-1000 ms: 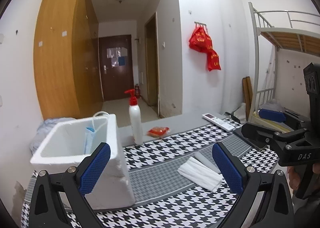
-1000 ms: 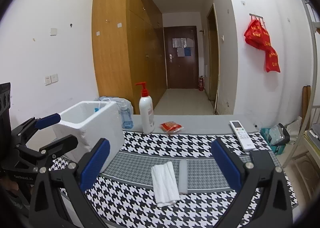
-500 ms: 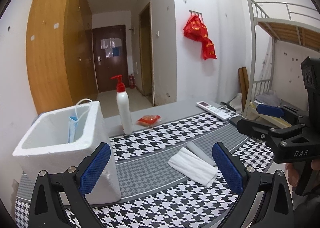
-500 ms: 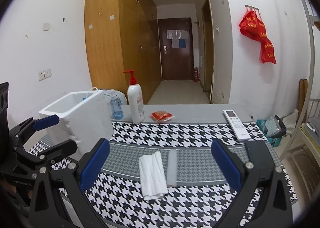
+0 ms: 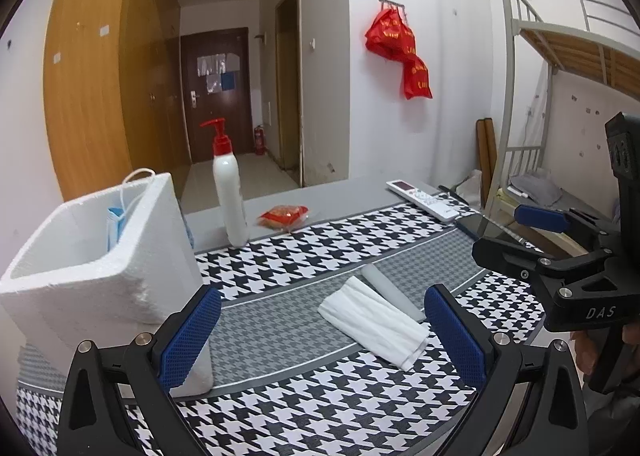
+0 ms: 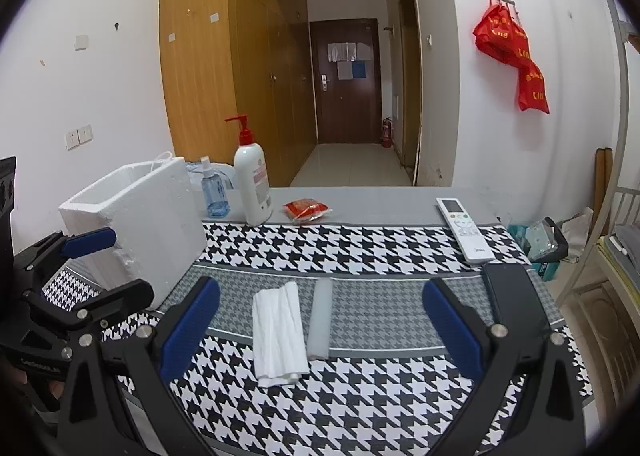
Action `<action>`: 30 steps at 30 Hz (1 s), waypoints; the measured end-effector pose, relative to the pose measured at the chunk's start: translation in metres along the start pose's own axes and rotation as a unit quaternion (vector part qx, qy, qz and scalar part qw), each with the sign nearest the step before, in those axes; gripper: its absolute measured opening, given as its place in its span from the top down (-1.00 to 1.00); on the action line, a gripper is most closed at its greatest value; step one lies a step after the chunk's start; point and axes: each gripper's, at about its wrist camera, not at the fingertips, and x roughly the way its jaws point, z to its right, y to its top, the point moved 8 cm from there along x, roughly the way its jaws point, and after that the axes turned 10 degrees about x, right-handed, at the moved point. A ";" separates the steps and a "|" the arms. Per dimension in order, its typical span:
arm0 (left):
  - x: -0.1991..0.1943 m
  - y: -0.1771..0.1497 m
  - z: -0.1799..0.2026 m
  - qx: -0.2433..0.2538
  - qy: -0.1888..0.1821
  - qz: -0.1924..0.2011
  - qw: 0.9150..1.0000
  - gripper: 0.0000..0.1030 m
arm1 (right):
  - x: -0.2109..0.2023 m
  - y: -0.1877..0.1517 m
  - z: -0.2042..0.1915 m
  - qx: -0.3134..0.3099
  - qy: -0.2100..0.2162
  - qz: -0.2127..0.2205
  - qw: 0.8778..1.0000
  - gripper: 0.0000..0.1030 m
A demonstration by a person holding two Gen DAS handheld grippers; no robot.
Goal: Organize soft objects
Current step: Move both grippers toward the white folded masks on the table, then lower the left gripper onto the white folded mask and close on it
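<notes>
Both grippers, left gripper (image 5: 322,336) and right gripper (image 6: 320,330), hover spread wide and empty; pinching the limp folded cloth (image 6: 278,330) carelessly could unfold it or nudge the near roll (image 6: 319,318).

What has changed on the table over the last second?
Only the views shifted: the left tongs swung rightward, toward the folded cloth; the right tongs barely moved. Both remain open and empty. The cloth, the roll and the foam box stayed put.
</notes>
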 end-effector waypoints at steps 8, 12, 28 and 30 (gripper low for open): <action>0.016 -0.008 0.007 -0.012 -0.010 -0.025 1.000 -0.98 | 0.007 -0.005 0.009 0.005 0.001 -0.014 1.000 -0.99; 0.025 -0.013 0.007 -0.020 -0.011 -0.038 0.999 -0.98 | 0.012 -0.009 0.013 0.005 -0.001 -0.024 1.000 -0.99; 0.054 -0.027 0.016 -0.021 -0.017 -0.081 0.996 -0.98 | 0.029 -0.022 0.025 0.014 0.005 -0.052 0.999 -0.99; 0.059 -0.030 0.017 -0.023 -0.018 -0.087 0.996 -0.98 | 0.032 -0.025 0.028 0.013 0.004 -0.059 0.998 -0.99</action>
